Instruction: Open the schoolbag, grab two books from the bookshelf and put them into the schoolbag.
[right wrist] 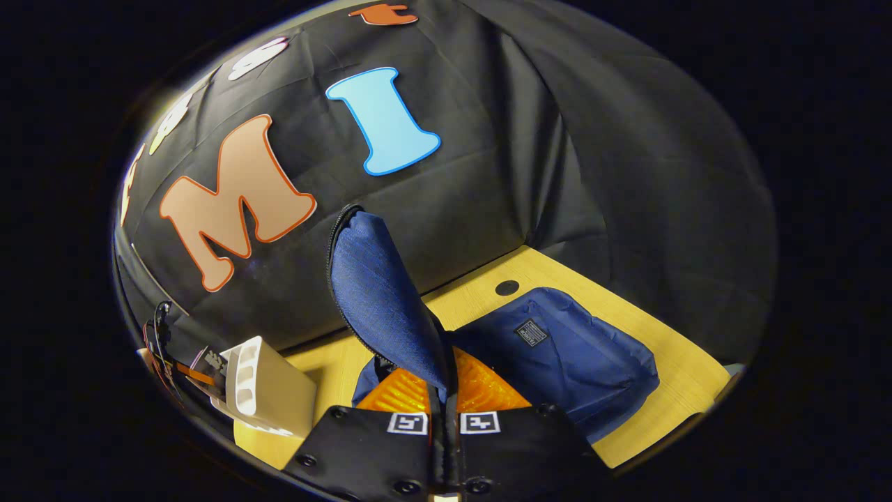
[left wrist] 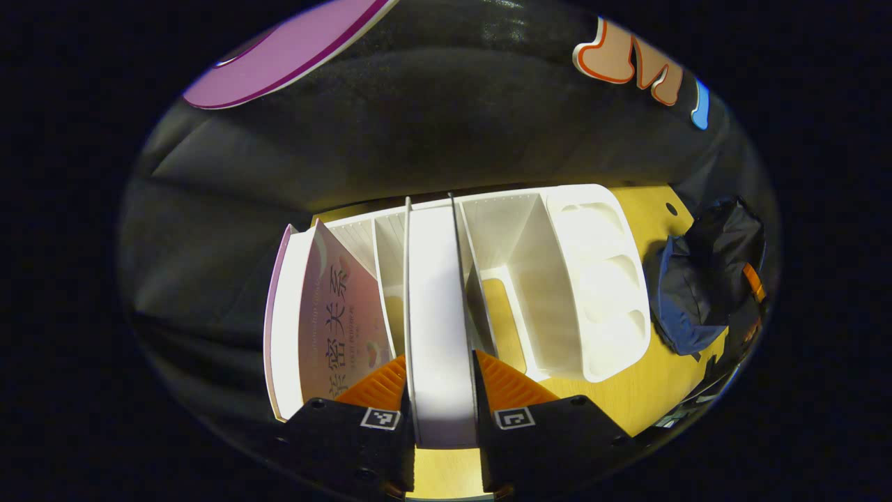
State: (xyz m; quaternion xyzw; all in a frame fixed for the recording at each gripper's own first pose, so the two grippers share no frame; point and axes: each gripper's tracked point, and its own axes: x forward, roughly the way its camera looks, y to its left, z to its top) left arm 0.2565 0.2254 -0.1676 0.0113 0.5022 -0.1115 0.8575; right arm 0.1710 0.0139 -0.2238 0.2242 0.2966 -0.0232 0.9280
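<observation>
In the right gripper view, the right gripper [right wrist: 444, 418] was seen with its fingers pressed together on the zippered flap [right wrist: 380, 293] of the navy schoolbag [right wrist: 557, 355], and the flap was held raised above the bag's body, which lay on the wooden table [right wrist: 669, 376]. The opening step was therefore judged to be done, with the mouth kept open for loading.

In the left gripper view, the left gripper [left wrist: 442, 415] was clamped on a white book [left wrist: 435, 314], one finger on each cover, while the book stood upright in a middle slot of the white bookshelf [left wrist: 592, 279]. A second book with a pink cover [left wrist: 341, 321] was seen leaning in the slot just to the left. The schoolbag [left wrist: 704, 286] was visible beyond the shelf's right end.

No book could be seen inside the bag. By that reading, the first book was gripped but not yet lifted out, and both transfers into the bag were left to do.
</observation>
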